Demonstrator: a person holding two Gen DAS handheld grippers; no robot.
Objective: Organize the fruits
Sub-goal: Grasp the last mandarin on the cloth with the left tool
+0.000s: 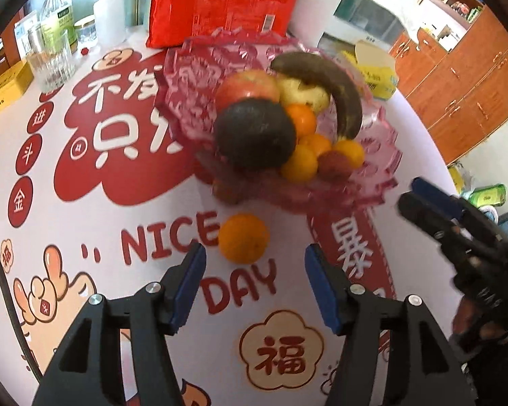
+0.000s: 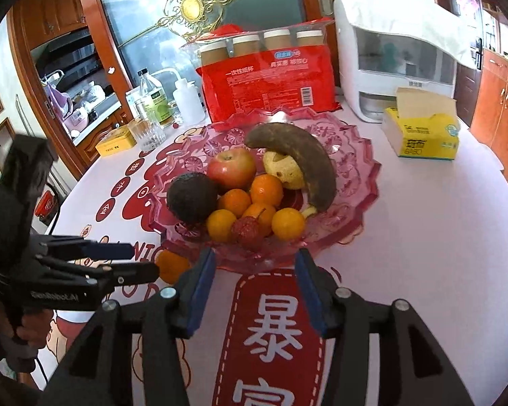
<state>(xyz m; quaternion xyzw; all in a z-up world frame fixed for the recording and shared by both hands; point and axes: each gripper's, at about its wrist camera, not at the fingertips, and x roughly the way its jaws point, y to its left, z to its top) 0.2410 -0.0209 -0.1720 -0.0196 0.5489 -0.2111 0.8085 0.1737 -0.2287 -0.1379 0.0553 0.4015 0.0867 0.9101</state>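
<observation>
Table [image 2: 440, 237]: round, covered in a white printed cloth with red lettering; bare cloth on the right, clutter along the far edge.
Fruit bowl [image 2: 352, 155]: pink faceted glass, scalloped rim, mid-table; holds a browned banana [image 2: 308, 162], apple, pear, dark avocado and small oranges.
Loose orange [image 1: 243, 238]: round, dimpled skin, on the cloth just near of the bowl's rim.
Left gripper [image 1: 255, 284]: blue-padded jaws spread apart, empty, the orange just beyond its tips.
Right gripper [image 2: 255, 291]: jaws apart, empty, facing the bowl's near rim.
</observation>
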